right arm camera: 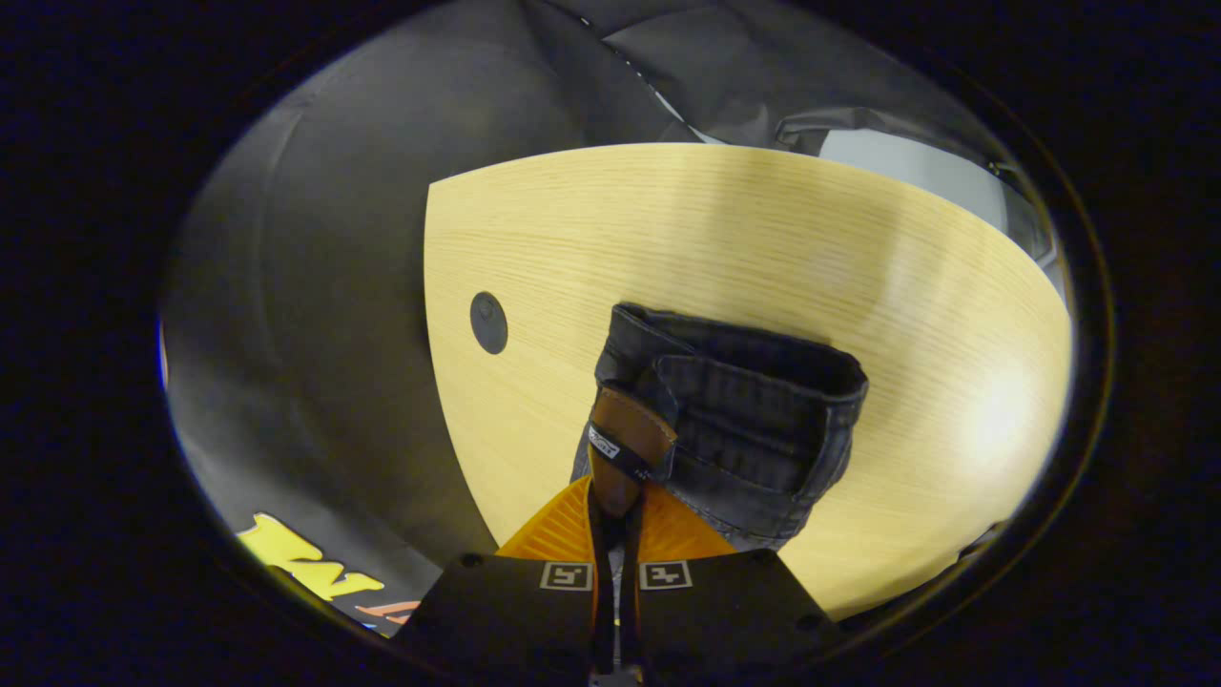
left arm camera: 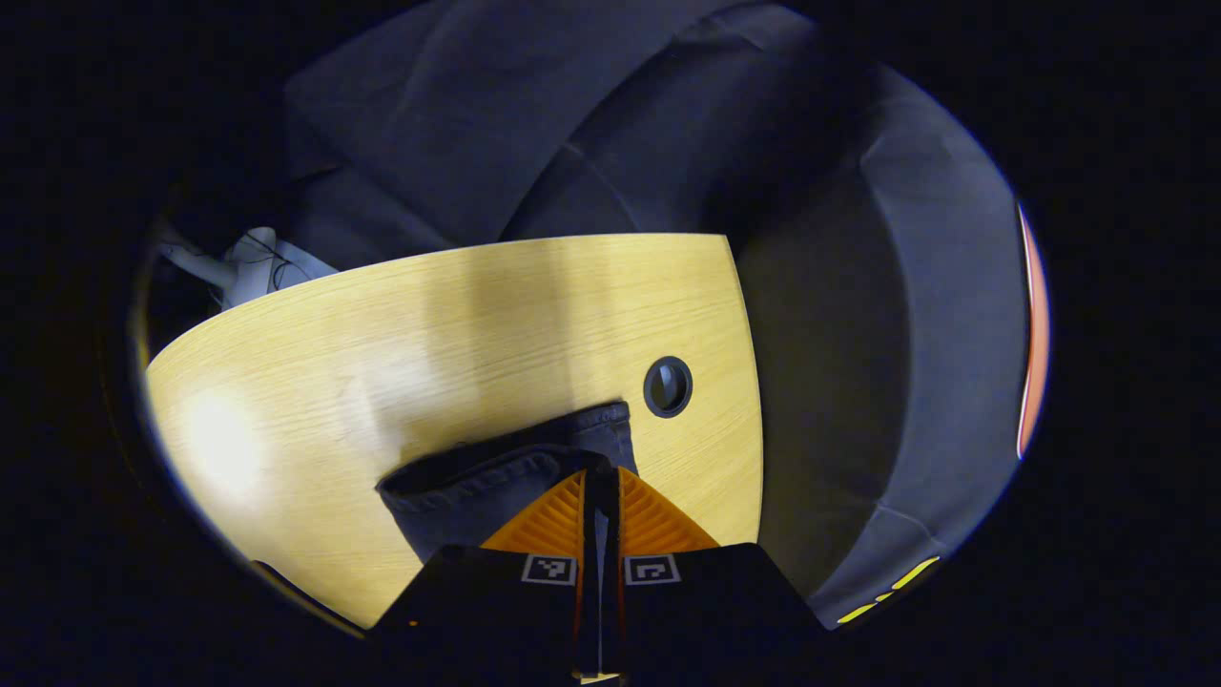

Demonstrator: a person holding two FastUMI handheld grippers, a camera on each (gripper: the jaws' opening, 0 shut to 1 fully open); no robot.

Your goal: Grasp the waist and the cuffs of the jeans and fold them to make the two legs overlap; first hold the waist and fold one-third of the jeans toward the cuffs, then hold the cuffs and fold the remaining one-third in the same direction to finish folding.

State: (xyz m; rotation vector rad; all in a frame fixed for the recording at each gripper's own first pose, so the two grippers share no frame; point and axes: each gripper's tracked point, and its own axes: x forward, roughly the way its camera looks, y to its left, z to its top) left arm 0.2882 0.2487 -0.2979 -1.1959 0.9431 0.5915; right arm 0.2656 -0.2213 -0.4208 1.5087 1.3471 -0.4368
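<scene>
Jeans (right arm camera: 734,420) lie on the light wooden table (right arm camera: 763,239), near the corner with the round dark grommet (right arm camera: 488,322). In the right gripper view the waistband end shows, with its brown leather patch (right arm camera: 630,429) — the rest of the cloth runs down behind the gripper and is cut off. The left gripper view shows a hemmed end (left arm camera: 515,468), most of it hidden by the fingers. No container is on the table. The right gripper (right arm camera: 610,501) has its jaws nearly together, clamped on the waistband at the patch. The left gripper (left arm camera: 601,477) is likewise pinched almost closed on the denim hem — both hold cloth just above the tabletop. Black cloth wall (left arm camera: 858,334) stands behind the table.
</scene>
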